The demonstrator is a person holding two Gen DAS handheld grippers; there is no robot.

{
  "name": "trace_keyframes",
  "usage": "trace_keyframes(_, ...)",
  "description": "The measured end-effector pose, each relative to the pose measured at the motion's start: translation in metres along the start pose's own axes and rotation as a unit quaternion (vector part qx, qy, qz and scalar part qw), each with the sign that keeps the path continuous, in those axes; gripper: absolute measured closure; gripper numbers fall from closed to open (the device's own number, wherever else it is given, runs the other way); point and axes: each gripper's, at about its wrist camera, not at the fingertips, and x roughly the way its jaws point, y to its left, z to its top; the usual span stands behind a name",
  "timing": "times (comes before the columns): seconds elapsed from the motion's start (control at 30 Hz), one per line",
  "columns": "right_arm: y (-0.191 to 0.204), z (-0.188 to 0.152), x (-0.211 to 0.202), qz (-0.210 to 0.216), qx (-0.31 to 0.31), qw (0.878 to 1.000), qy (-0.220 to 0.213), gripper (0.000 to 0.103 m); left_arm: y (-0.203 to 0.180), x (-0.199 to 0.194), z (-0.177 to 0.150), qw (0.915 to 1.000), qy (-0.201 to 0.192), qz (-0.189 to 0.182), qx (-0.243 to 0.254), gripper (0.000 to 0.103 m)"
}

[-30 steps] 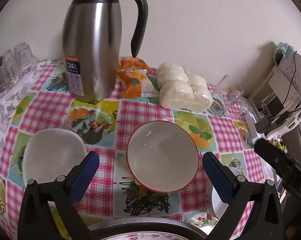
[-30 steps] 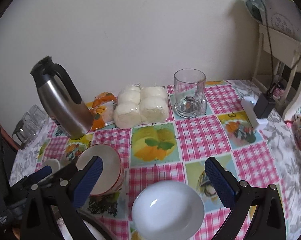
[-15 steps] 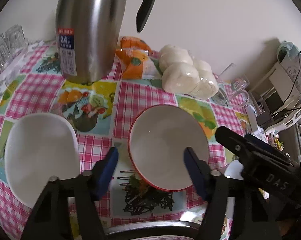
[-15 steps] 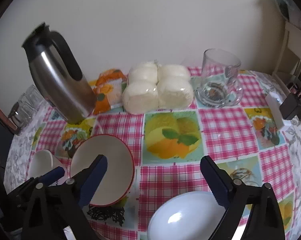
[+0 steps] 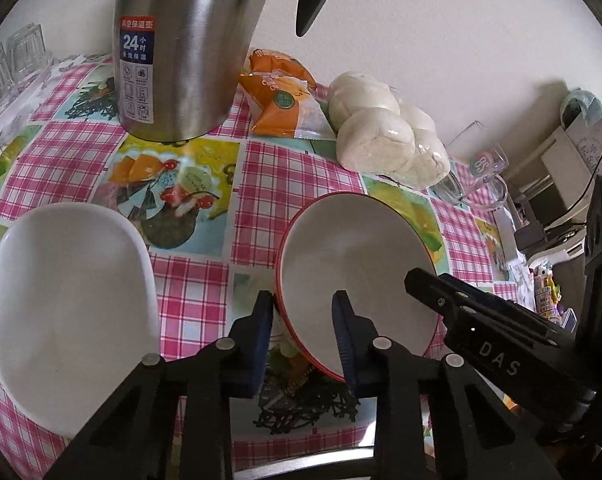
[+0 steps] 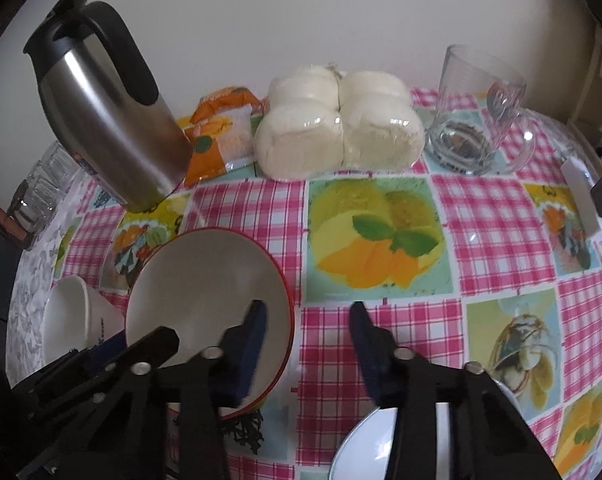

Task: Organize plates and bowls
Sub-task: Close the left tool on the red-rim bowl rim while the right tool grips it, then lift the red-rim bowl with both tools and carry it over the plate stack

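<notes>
A red-rimmed bowl (image 5: 353, 264) stands on the checked tablecloth (image 5: 293, 168). My left gripper (image 5: 303, 312) straddles its near-left rim, one pad outside and one inside; the pads look close on the rim. The right gripper (image 6: 307, 326) straddles the same bowl's (image 6: 205, 292) right rim with a wider gap, left pad inside, right pad outside and apart from it. A white bowl (image 5: 65, 304) sits to the left, also in the right wrist view (image 6: 71, 316). Another white dish (image 6: 365, 444) lies under the right gripper.
A steel thermos jug (image 5: 181, 48) stands at the back left, with an orange snack bag (image 5: 281, 100), wrapped white buns (image 5: 385, 132) and a glass mug (image 6: 477, 112) along the wall. Drinking glasses (image 6: 41, 192) stand at the far left. A dark pan rim (image 5: 301, 464) lies at the near edge.
Both grippers have moved forward and narrowed. The left has closed around the red-rimmed bowl's left rim; the right has come in over the bowl's right rim.
</notes>
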Motion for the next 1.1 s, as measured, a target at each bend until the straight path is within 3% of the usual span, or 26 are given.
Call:
trace_keyframes(0.2,0.006,-0.002,0.005,-0.006,-0.012,1.000,0.006,0.084,0.002,0.002,0.001,1.0000,0.002,0.003,-0.002,0.080)
trace_keyframes(0.37,0.018,-0.005,0.009,-0.023,-0.046,0.999,0.006,0.092,0.002,0.004,0.000,1.0000,0.005,0.006,0.002,0.081)
trace_keyframes(0.47,0.024,-0.007,0.009,-0.040,-0.067,0.997,0.004,0.093,0.001,0.006,0.000,0.9999,0.007,0.010,0.003,0.081)
trace_keyframes(1.1,0.023,-0.011,0.006,-0.046,-0.090,0.995,0.010,0.092,-0.002,0.011,0.001,0.9997,0.016,0.015,0.009,0.081)
